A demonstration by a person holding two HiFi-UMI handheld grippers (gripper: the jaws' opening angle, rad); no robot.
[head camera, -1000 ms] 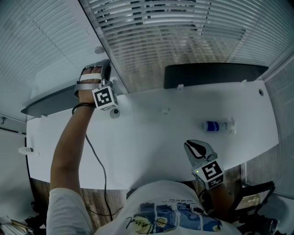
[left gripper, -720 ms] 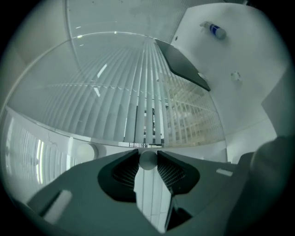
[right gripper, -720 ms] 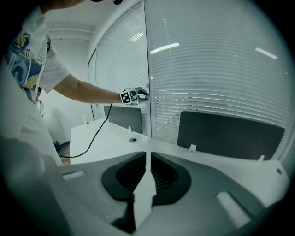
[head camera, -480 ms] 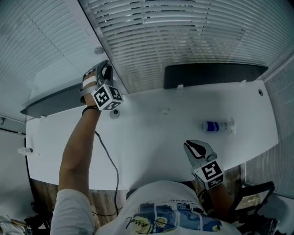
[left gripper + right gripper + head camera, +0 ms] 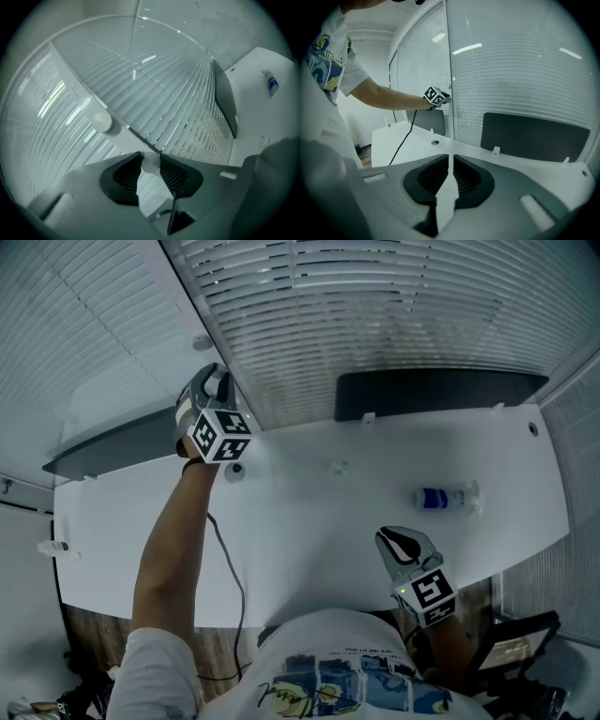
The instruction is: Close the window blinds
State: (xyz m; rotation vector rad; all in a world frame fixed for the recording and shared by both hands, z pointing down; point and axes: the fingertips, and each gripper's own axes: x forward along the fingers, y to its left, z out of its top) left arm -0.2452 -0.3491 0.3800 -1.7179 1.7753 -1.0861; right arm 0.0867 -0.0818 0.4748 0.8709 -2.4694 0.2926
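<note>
White slatted blinds (image 5: 375, 315) cover the windows behind the desk, and in the left gripper view the blinds (image 5: 154, 89) fill the upper part. My left gripper (image 5: 217, 387) reaches up to the window frame between two panes. In its own view the left gripper (image 5: 151, 158) is shut on a small round white knob (image 5: 151, 165), which sits pinched between the two tips. A second round knob (image 5: 101, 123) is on the frame just above it, also seen as the upper knob (image 5: 202, 341). My right gripper (image 5: 401, 542) rests low near the desk's front edge, shut and holding nothing (image 5: 450, 158).
A white desk (image 5: 309, 521) runs under the windows, with black divider panels (image 5: 436, 392) along its back. A small bottle (image 5: 443, 497) lies at the right. A dark cable (image 5: 230, 568) hangs over the front edge below a desk grommet (image 5: 234, 471).
My left wrist has rolled about its own line, so the marker cube shows a different face, and the forearm has swung slightly right. The right gripper has not moved.
</note>
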